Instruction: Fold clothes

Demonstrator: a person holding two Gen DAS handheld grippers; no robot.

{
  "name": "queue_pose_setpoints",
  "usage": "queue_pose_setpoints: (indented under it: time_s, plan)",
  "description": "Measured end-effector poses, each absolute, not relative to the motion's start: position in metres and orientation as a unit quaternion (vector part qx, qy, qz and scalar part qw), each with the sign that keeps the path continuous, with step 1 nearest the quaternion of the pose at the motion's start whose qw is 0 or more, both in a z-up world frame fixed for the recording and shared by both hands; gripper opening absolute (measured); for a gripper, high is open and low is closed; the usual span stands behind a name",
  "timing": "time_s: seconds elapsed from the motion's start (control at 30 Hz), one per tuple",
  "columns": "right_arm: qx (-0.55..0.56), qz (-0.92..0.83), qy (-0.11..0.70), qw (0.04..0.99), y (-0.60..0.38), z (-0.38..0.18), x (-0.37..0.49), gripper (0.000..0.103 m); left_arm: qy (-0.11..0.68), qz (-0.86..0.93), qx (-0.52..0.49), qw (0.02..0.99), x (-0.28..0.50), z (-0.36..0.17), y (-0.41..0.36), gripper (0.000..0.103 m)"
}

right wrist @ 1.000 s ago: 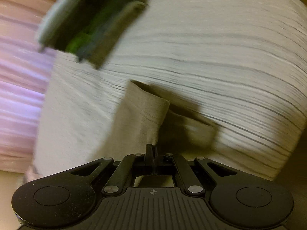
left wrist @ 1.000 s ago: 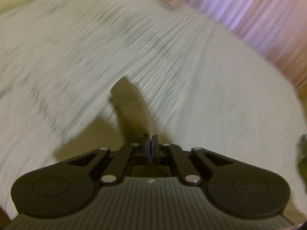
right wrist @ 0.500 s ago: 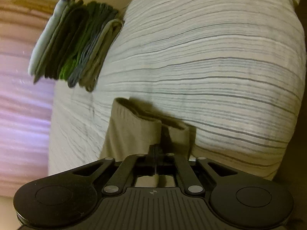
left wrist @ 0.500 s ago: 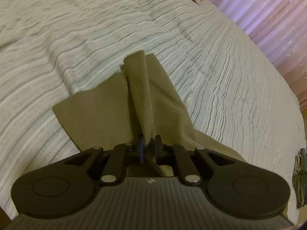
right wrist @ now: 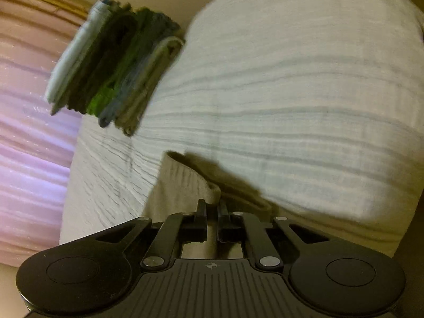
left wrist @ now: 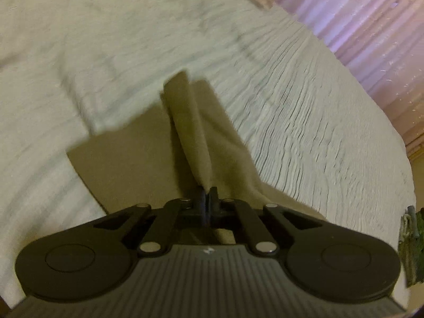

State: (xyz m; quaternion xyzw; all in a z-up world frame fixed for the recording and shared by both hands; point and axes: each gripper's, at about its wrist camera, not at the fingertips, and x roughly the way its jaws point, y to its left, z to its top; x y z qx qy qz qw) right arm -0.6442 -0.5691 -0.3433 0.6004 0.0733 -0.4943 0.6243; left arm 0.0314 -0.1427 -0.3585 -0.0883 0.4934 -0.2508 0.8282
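The khaki garment [left wrist: 201, 132] lies partly on the striped bedspread [left wrist: 304, 122], right in front of both tongs. A ridge of it rises from the bed up into the left gripper [left wrist: 206, 198], whose jaws are pressed together on the cloth. To the left of this ridge a flat part of the garment rests on the bed.

In the right view a hemmed edge [right wrist: 196, 182] of the garment curls just ahead of the right gripper [right wrist: 212, 209]. Its jaws stand a little apart, with a narrow gap. The cloth seems to pass near this gap, but I cannot tell if the jaws really hold it.

Far ahead and to the left of the right gripper stands a pile of folded clothes [right wrist: 114, 71] at the edge of the bed.

I judge the step to be laying or pulling one fold. To do it well, the left grip should stay firm, both tongs should move level and together, and the hem should meet the other edge evenly, with no slack between.

Half a second ago the left jaws had a small gap and the right jaws were closed; now it is the opposite. The views are also more blurred now.
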Motion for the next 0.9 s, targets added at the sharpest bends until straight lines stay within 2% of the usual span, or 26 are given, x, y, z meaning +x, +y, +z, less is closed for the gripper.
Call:
queue_pose_setpoints:
  time_s: [0.1,0.23,0.63,0.9]
  plan:
    - [0.6,-0.488,0.068,0.63,-0.569,-0.329,-0.649,0.005,0.479,-0.262,-0.08,0.834,0.024,-0.346,-0.131,0.0]
    - [0.598,-0.494,0.1,0.623,-0.568,-0.33,-0.65,0.005,0.462,-0.273,-0.07,0.841,0.014,-0.333,-0.116,0.0]
    - [0.584,-0.493,0.093,0.639,-0.58,-0.298,-0.648,0.005,0.434,-0.283,-0.101,0.849,0.022,-0.318,-0.112,0.0]
    - [0.599,-0.514,0.125,0.601,-0.571,-0.337,-0.654,0.005,0.468,-0.254,-0.077,0.843,0.014,-0.351,-0.106,0.0]
